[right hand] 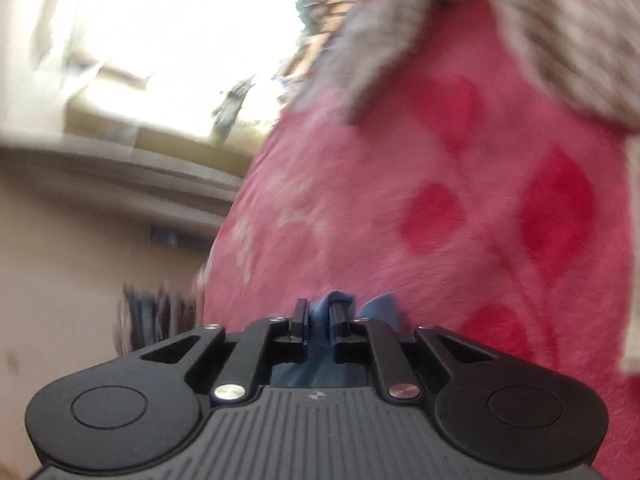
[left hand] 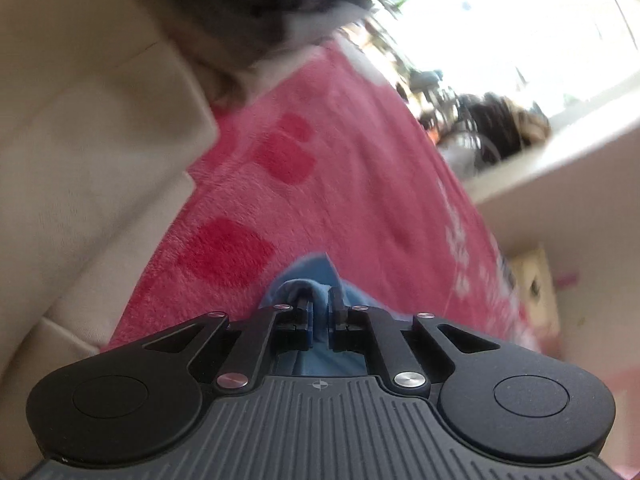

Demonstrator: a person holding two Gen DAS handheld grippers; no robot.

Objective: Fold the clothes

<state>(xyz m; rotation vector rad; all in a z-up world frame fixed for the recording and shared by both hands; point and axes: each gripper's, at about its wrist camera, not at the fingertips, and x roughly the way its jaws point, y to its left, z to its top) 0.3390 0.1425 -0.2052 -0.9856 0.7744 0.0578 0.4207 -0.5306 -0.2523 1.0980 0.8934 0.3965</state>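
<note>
A light blue garment [left hand: 308,280] is pinched in my left gripper [left hand: 319,305], whose jaws are shut on a bunched fold of it. Most of the cloth hangs out of sight below the fingers. In the right wrist view the same blue garment [right hand: 380,306] is held by my right gripper [right hand: 319,310], also shut on a fold. Both grippers hover over a pink fleece blanket [left hand: 340,168] with red leaf shapes [right hand: 556,204]. Both views are blurred by motion.
A cream padded surface [left hand: 80,140] lies left of the blanket. A grey-brown knitted item [right hand: 560,40] and dark fabric [left hand: 248,8] lie at the blanket's far end. A bright window [left hand: 500,20], a cluttered ledge [left hand: 496,124] and beige walls [right hand: 80,240] surround the bed.
</note>
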